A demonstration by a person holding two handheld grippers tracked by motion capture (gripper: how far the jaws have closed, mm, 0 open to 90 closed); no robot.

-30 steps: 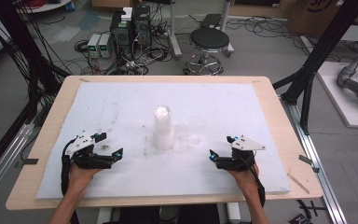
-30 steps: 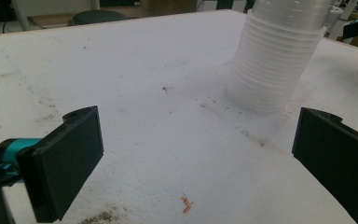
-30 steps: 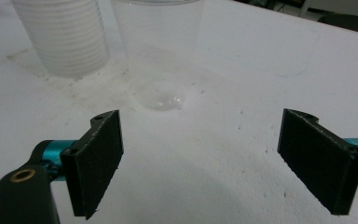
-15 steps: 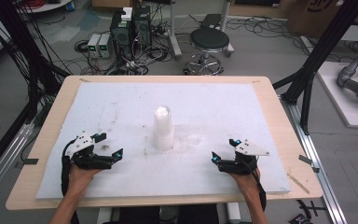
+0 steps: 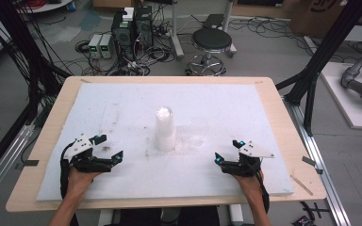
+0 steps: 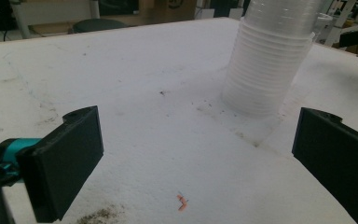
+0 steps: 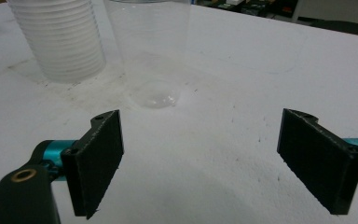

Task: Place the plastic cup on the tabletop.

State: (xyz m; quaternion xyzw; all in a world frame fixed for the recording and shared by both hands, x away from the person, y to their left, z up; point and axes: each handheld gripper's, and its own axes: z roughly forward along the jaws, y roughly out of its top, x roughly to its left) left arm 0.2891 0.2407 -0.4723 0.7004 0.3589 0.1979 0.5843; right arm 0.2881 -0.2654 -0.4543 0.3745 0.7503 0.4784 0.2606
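Left hand-held gripper [image 5: 115, 157] rests at the near left of the white mat [image 5: 122, 108] on the table [image 5: 283, 117], jaws wide, empty. Right hand-held gripper [image 5: 218, 159] rests at near right, jaws wide, empty. A small orange scrap [image 6: 182, 202] lies on the mat between the left jaws. Mid-table, a stack of cups [image 5: 164, 128] stands upright; a single clear cup [image 7: 149, 51] stands just beside it, apart. Beyond the table: stool [image 5: 211, 41], computer units [image 5: 132, 23], loose cables.

We're in a robotics lab/workshop: black frame struts [image 5: 327, 44] w/ cable bundles [image 5: 26, 61], PC towers [image 5: 133, 23] & small boxes [image 5: 100, 45] on bare concrete, loose wiring, a round stool [image 5: 211, 40], plus a grey robot arm [image 5: 360, 84] at far right.
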